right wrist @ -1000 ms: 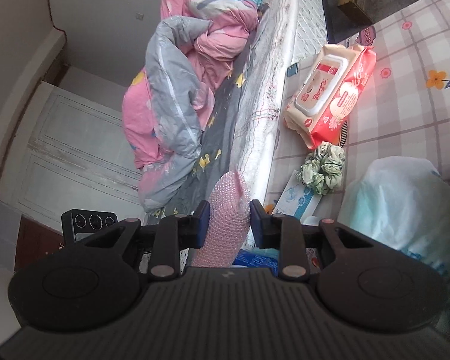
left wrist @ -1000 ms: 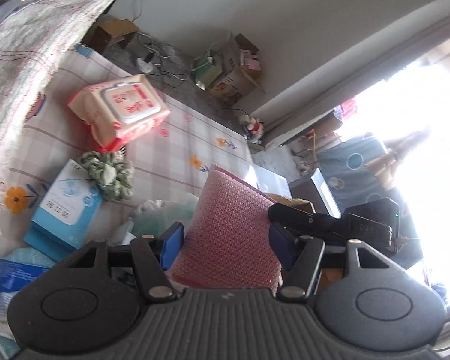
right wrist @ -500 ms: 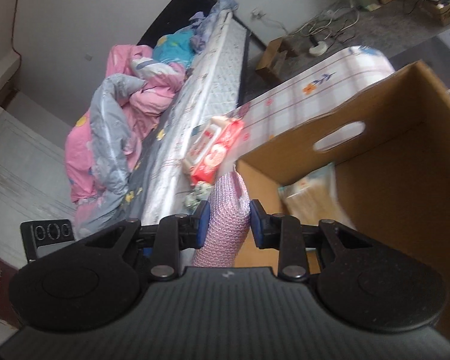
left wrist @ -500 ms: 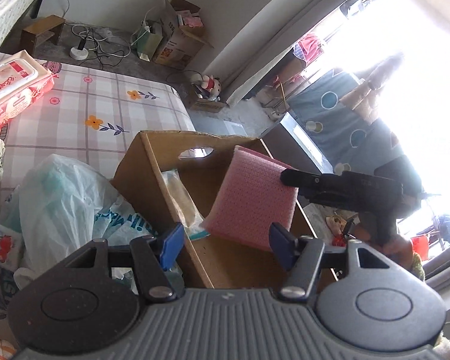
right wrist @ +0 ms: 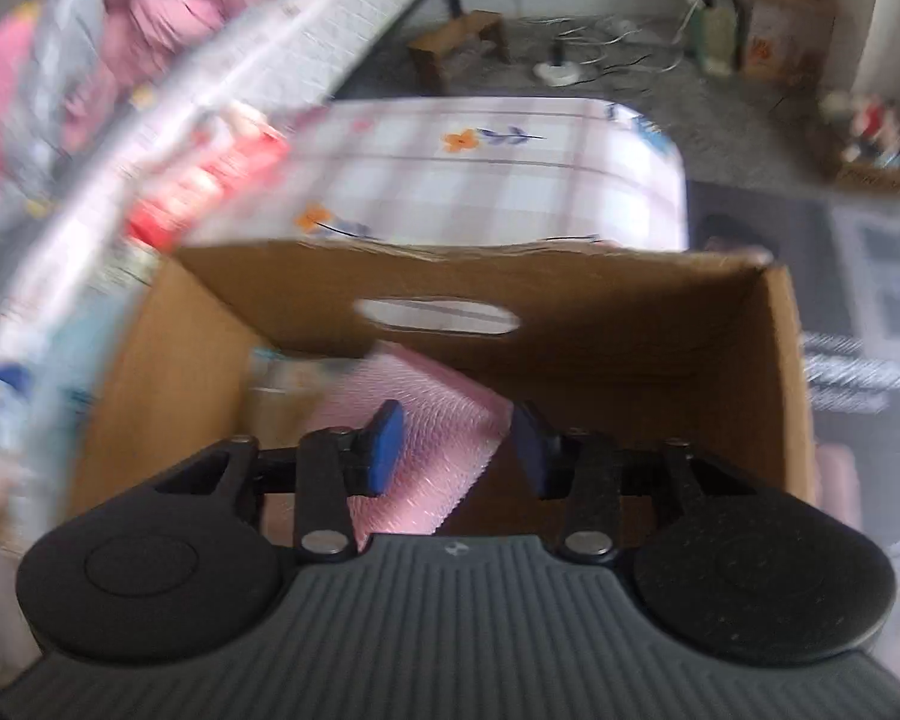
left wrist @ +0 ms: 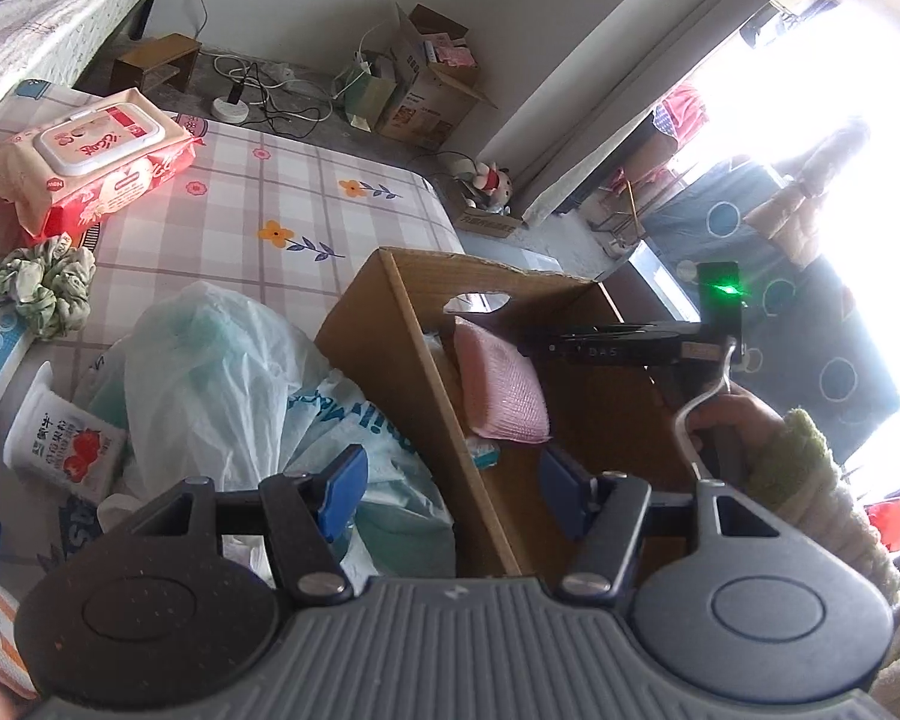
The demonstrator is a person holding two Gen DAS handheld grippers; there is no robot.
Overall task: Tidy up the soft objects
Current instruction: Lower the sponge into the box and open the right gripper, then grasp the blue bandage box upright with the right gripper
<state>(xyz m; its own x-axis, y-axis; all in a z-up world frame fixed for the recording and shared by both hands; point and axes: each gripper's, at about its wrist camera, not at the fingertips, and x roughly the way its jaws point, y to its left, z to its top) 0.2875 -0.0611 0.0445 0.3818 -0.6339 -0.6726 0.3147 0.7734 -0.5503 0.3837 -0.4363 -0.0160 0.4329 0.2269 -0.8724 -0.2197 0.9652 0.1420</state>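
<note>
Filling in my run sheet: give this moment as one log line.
right claw: open, over cardboard box | pink sponge: inside box, released | left claw: open, empty

The left gripper has its jaws spread wide, blue pads well apart with nothing between them. In the left wrist view the right gripper reaches in from about three o'clock, held level, with the person's right hand wrapped round its handle below. The right gripper also has its jaws parted, blue pads apart and clamping nothing.
</note>
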